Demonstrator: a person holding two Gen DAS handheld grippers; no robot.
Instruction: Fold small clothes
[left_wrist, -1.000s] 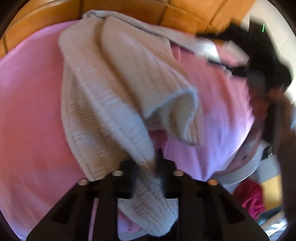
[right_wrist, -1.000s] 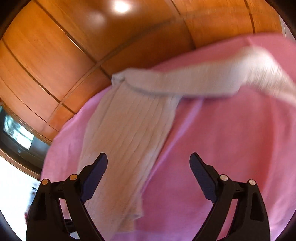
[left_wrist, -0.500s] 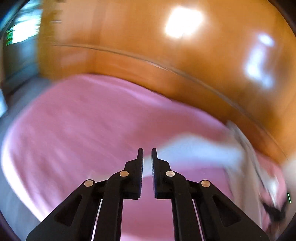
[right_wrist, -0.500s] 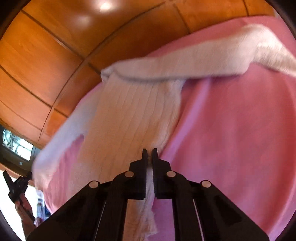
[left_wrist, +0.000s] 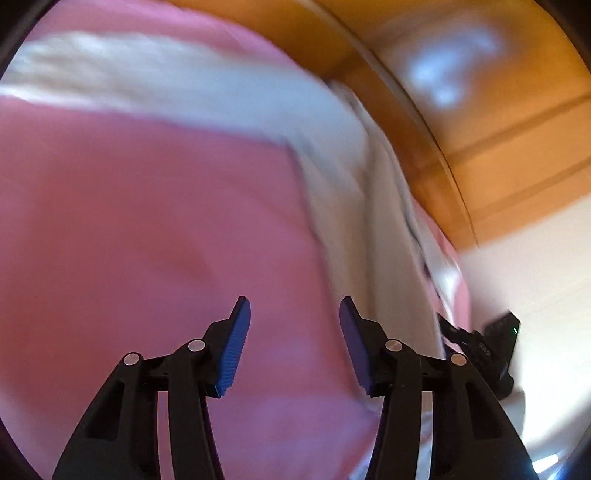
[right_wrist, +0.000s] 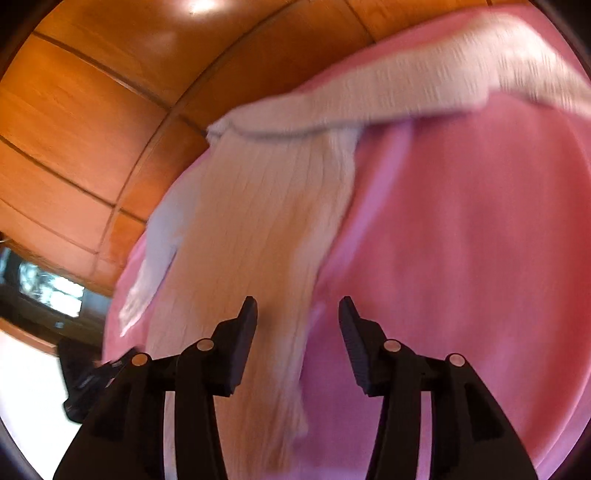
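While the pink sheet (right_wrist: 461, 240) is covering the whole surface, the cream knit garment (right_wrist: 258, 229) is lying along its far and left side. Right gripper (right_wrist: 298, 314) has just been opening, fingers spread over the knit's near end, gripping nothing. Left gripper (left_wrist: 294, 314) is opening too, over bare sheet.

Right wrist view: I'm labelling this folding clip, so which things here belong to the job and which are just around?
Part of the job:
- cream knit garment, spread out with one sleeve stretched across the top
- pink cloth under it
- right hand-held gripper, jaws apart over the garment's lower edge
- left hand-held gripper, jaws apart above bare pink cloth

Just around:
- wooden panelling
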